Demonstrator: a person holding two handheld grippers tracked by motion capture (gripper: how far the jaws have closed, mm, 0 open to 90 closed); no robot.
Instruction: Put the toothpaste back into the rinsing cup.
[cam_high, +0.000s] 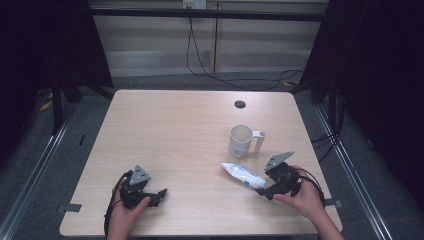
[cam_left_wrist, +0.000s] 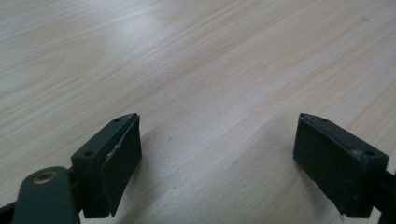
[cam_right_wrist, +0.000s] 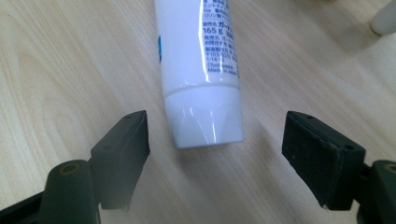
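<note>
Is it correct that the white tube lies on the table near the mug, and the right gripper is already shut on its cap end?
Not quite. The right gripper is open: the right gripper view shows gaps between both pads and the cap of the white tube. The tube does lie on the table near the mug.

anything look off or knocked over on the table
Nothing stands out. The white tube lies flat on the table with its cap end toward the open right claw, pads clear of it on both sides. The mug stands upright just beyond it, nothing spilled. The left claw is open over bare wood.
</note>
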